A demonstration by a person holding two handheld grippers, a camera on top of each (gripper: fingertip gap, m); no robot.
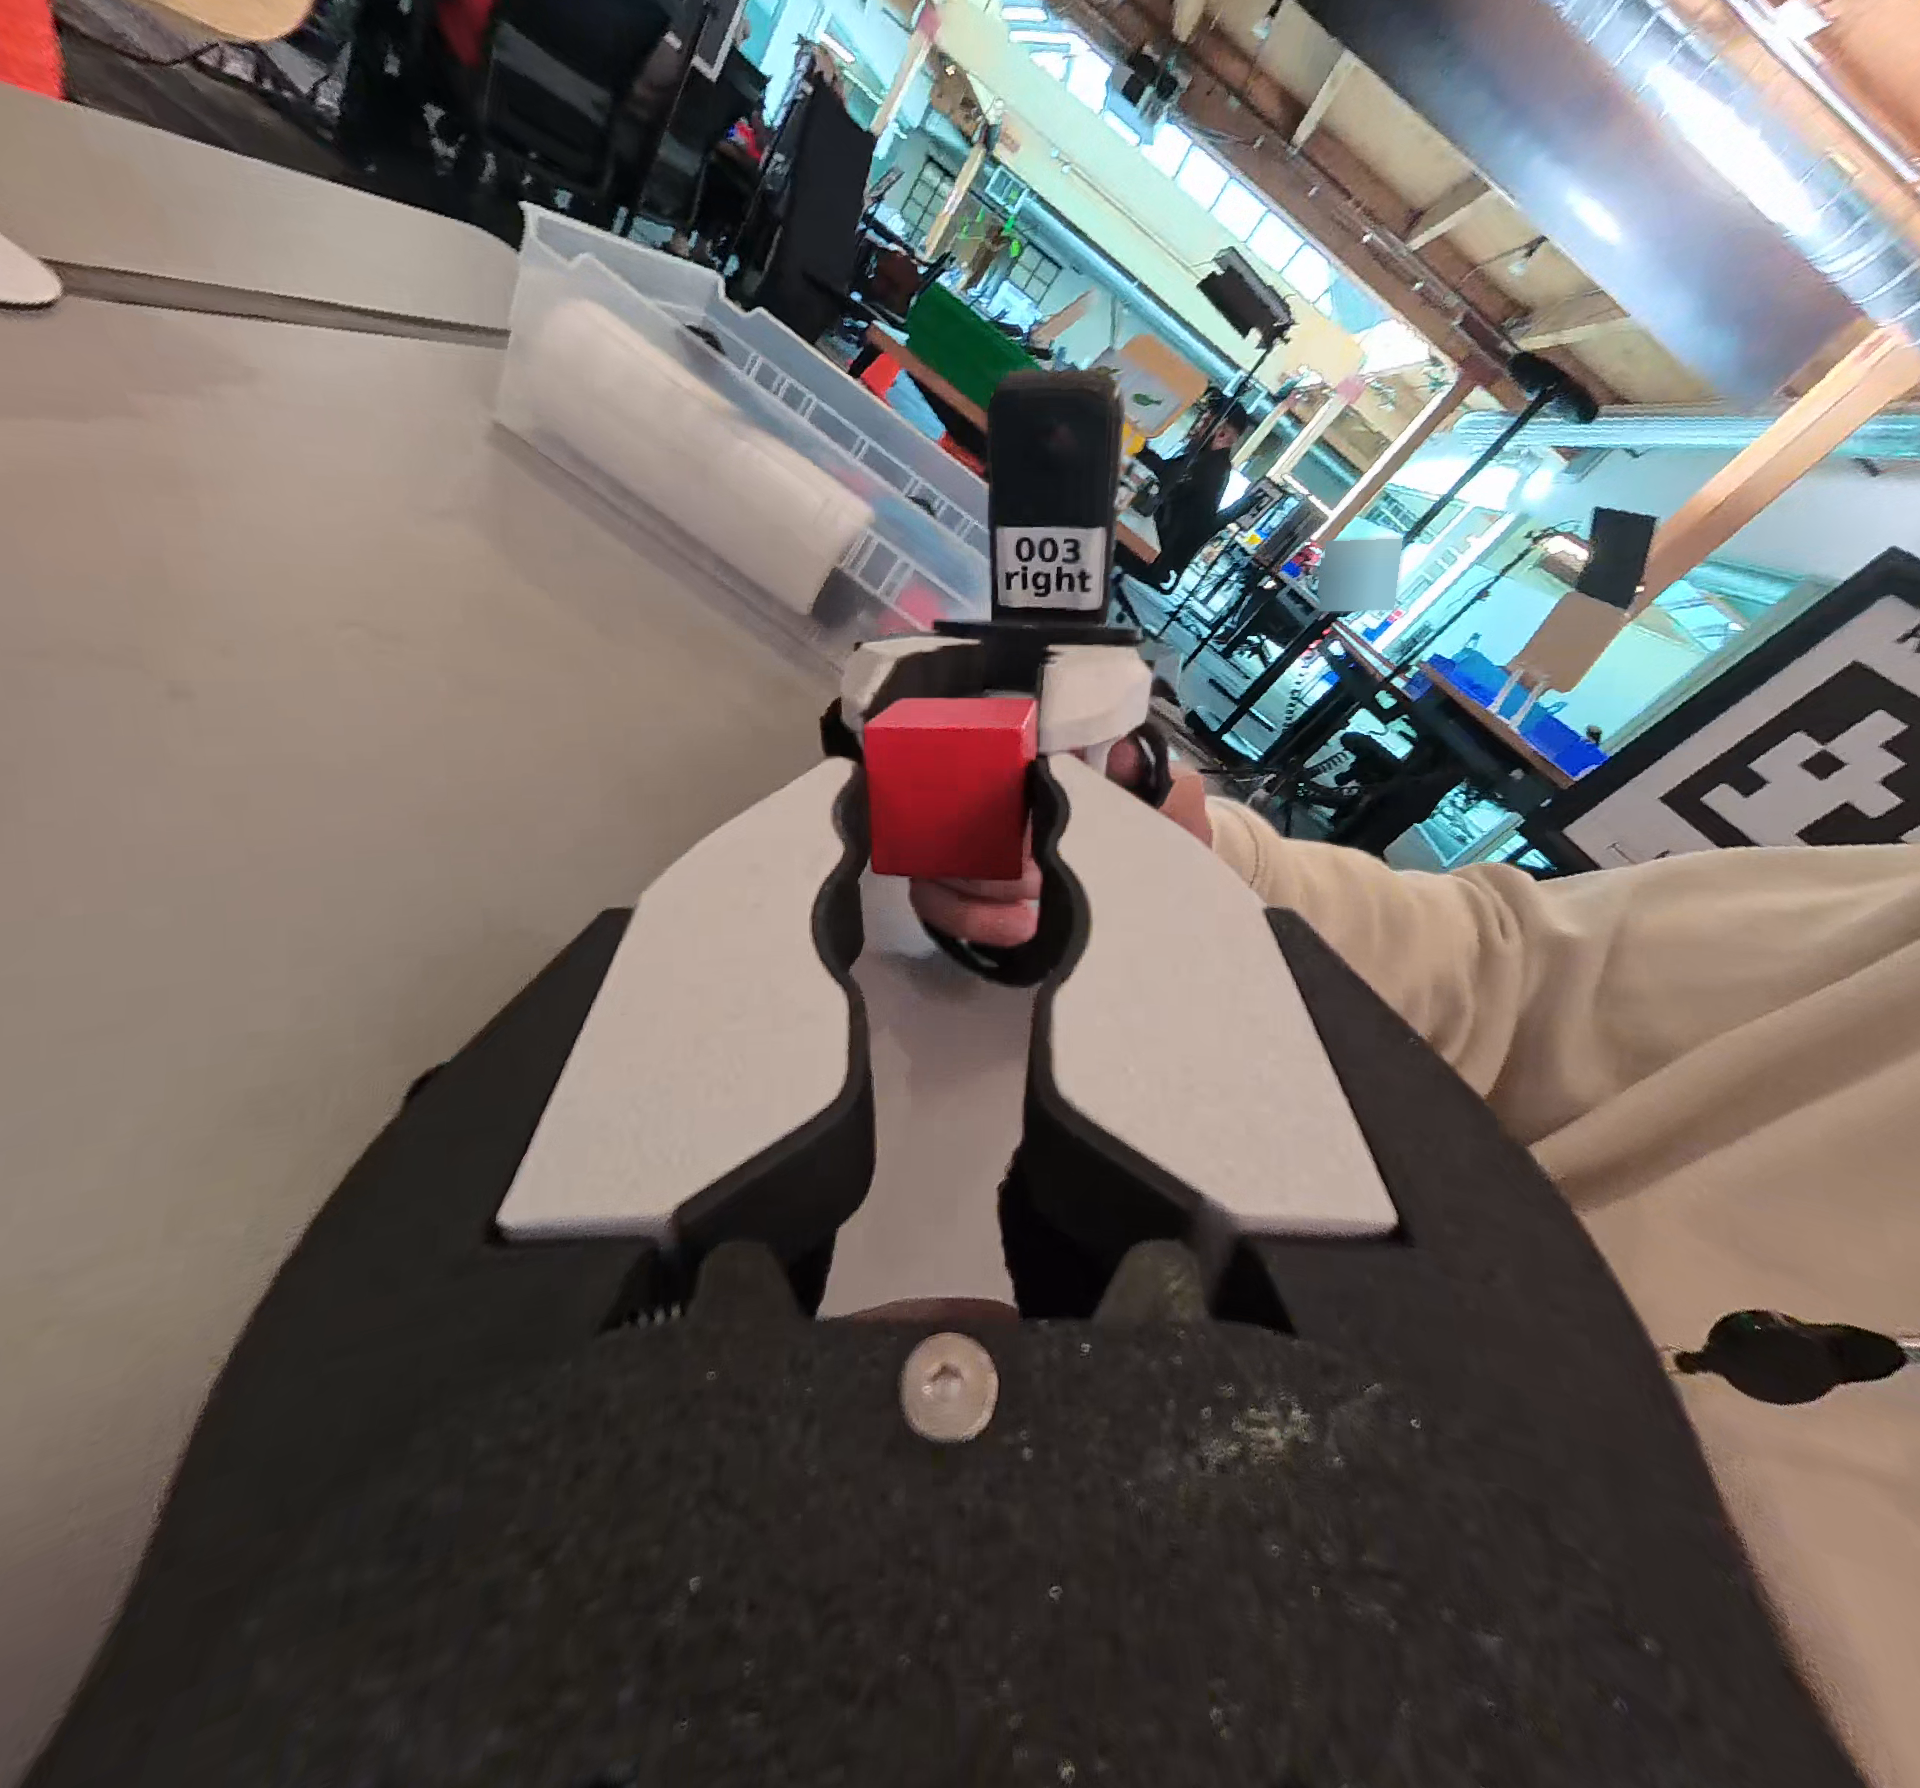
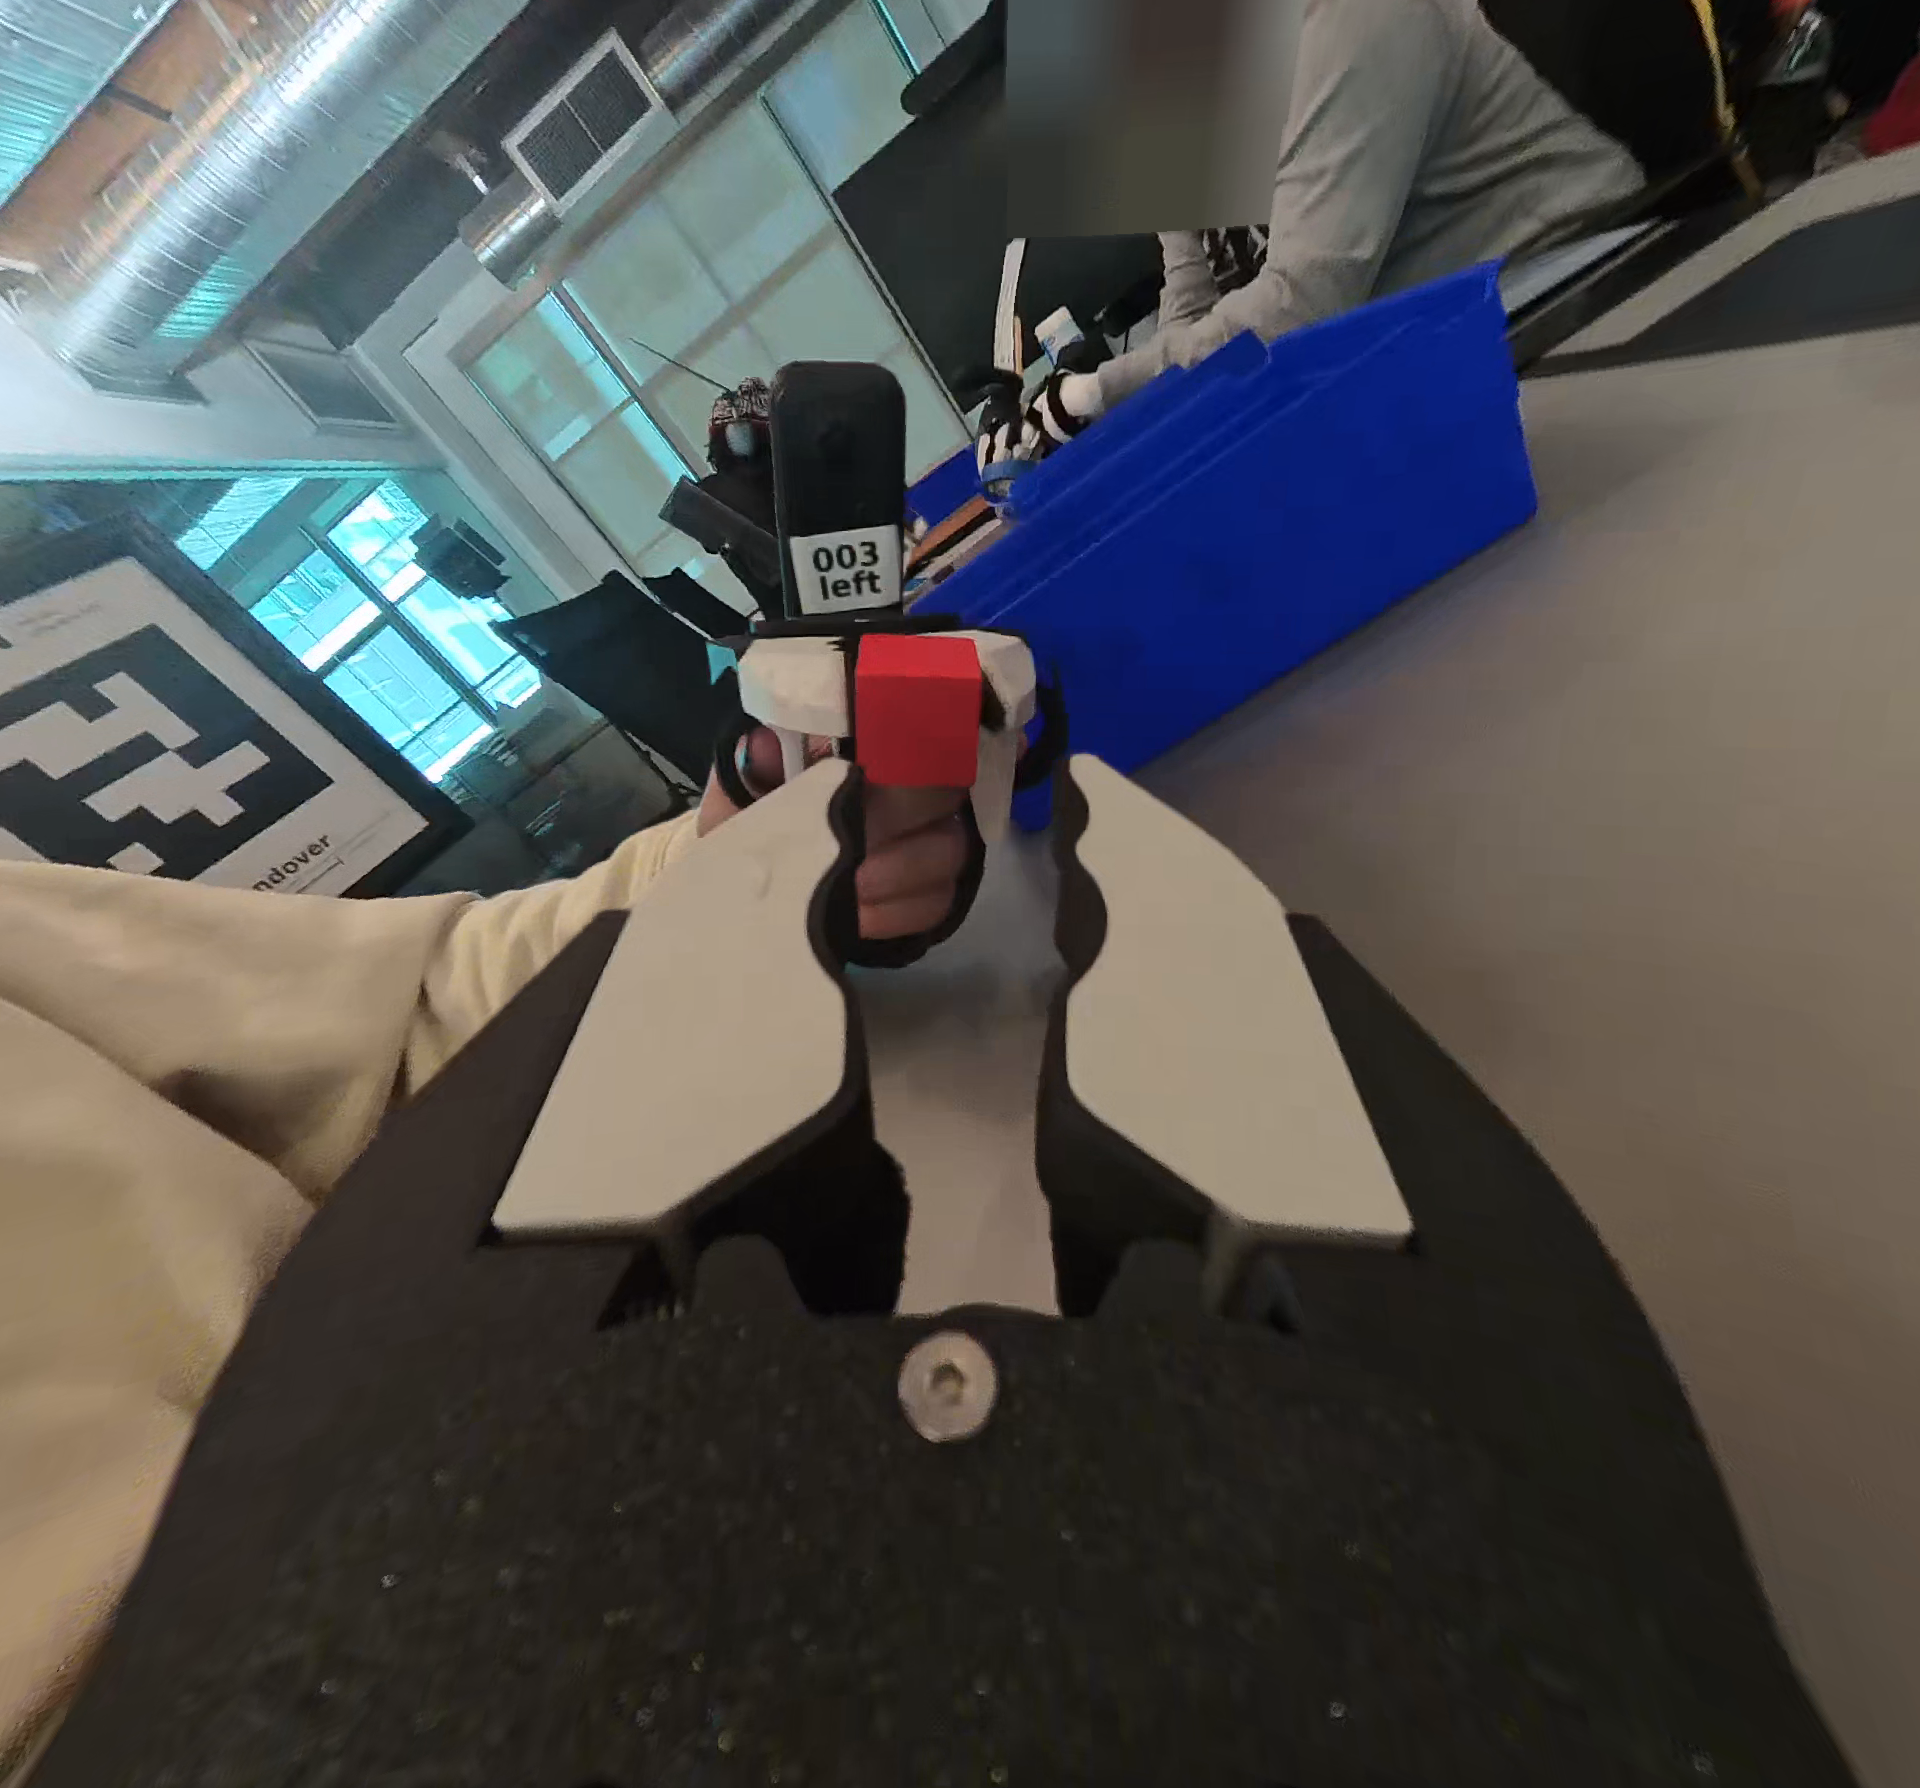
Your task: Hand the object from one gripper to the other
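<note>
Left gripper [image 1: 951,803] fingers clamp the red cube [image 1: 951,788] at their tips, mid-air. Right gripper [image 2: 961,782], nose to nose, stands spread, cube beyond its tips. Handover pending.

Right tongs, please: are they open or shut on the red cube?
Open: in the right wrist view the right tongs leave a gap beside the red cube, which the left tongs clamp.
</note>
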